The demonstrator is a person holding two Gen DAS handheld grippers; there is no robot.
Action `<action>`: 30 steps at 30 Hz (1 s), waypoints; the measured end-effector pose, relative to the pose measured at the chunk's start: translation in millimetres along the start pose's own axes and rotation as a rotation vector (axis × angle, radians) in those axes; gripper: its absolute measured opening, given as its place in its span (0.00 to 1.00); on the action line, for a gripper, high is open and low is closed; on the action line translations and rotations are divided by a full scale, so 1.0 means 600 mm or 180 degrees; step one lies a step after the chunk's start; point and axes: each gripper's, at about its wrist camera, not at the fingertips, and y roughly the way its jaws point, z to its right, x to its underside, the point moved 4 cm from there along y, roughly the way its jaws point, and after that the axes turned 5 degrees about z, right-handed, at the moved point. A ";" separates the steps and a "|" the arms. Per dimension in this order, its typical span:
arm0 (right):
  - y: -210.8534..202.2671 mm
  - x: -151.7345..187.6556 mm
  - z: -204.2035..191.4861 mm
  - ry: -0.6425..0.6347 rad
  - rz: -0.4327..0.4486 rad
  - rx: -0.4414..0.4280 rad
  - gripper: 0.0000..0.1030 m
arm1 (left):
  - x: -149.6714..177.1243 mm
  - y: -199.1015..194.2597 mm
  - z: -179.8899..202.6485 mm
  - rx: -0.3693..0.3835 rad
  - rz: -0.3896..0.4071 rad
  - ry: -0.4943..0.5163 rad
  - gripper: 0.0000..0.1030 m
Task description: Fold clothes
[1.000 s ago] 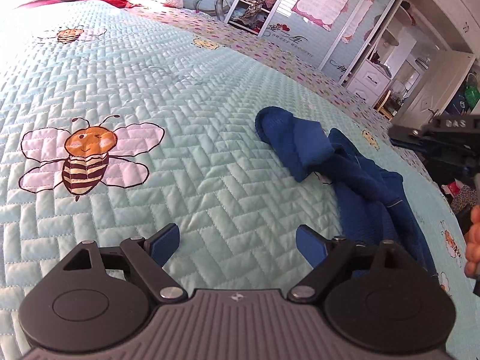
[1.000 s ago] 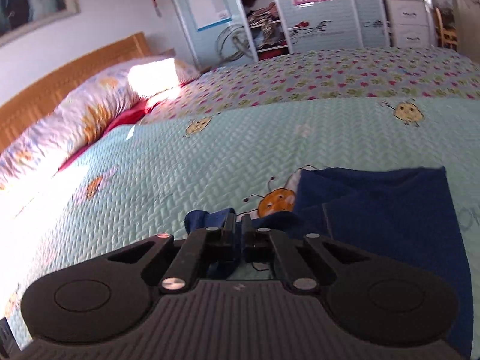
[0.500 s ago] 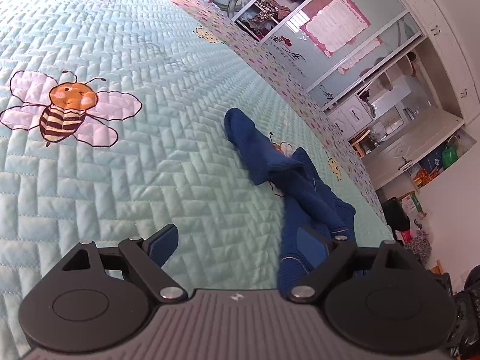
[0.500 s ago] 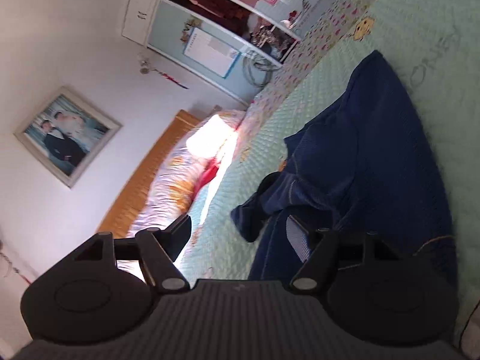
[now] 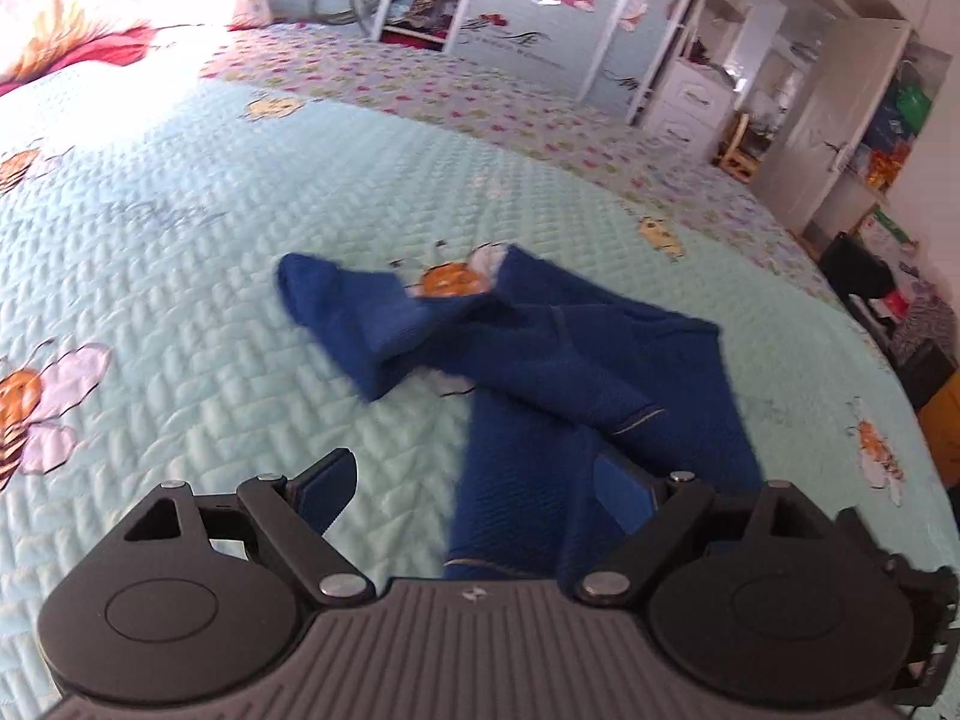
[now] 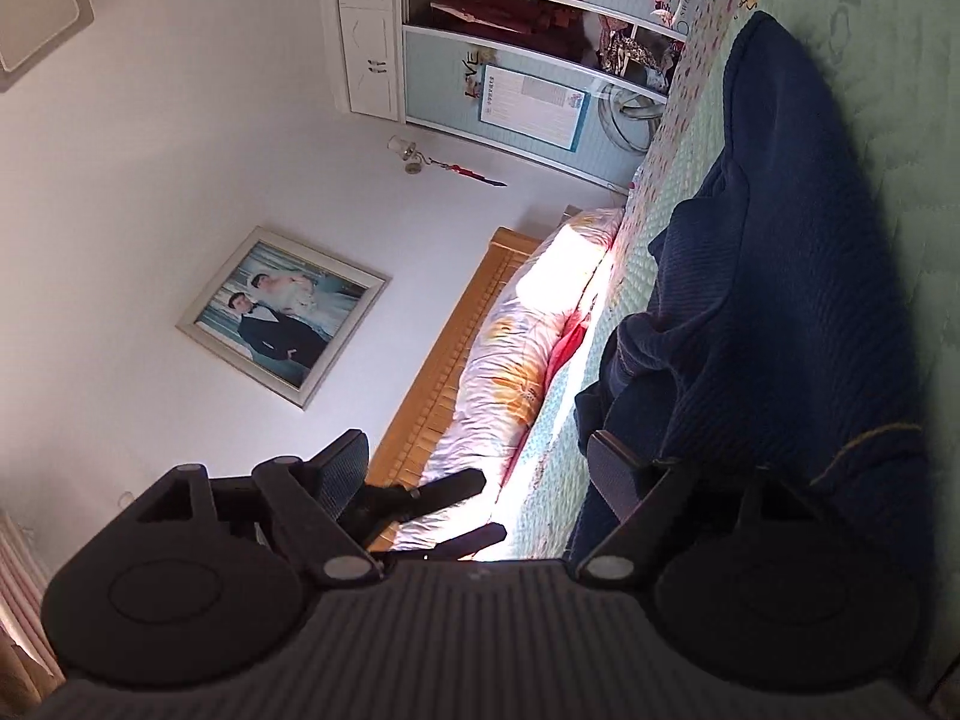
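You are folding a blue garment (image 5: 576,360) that is lying on the bed cover (image 5: 180,312), the pale green one with bees on it. The garment is not flat yet. One long part is sticking out to the left with a rounded end, and another part is lying across it, so some of the fold is done and some is not. Your left gripper (image 5: 474,486) is hanging above the near end of the garment with its jaws wide, and nothing is between them. One blue pad (image 5: 327,483) is over the bare cover and the other is over the cloth, so it looks like you are getting ready to pick up that near edge. Your right gripper (image 6: 477,468) is tipped on its side, low by the bed, and its jaws are opening. No cloth is between them. Its right finger is sitting close by the dark cloth (image 6: 780,330), but I cannot tell if it is touching. I think it is opening so the cloth can rest there. The pillows (image 6: 516,360) and the wooden headboard (image 6: 444,372) are far from the garment.
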 end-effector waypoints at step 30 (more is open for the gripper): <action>-0.067 -0.056 0.013 0.0512 0.0593 -0.0221 0.81 | 0.092 0.199 -0.014 0.0890 -0.0771 -0.1716 0.05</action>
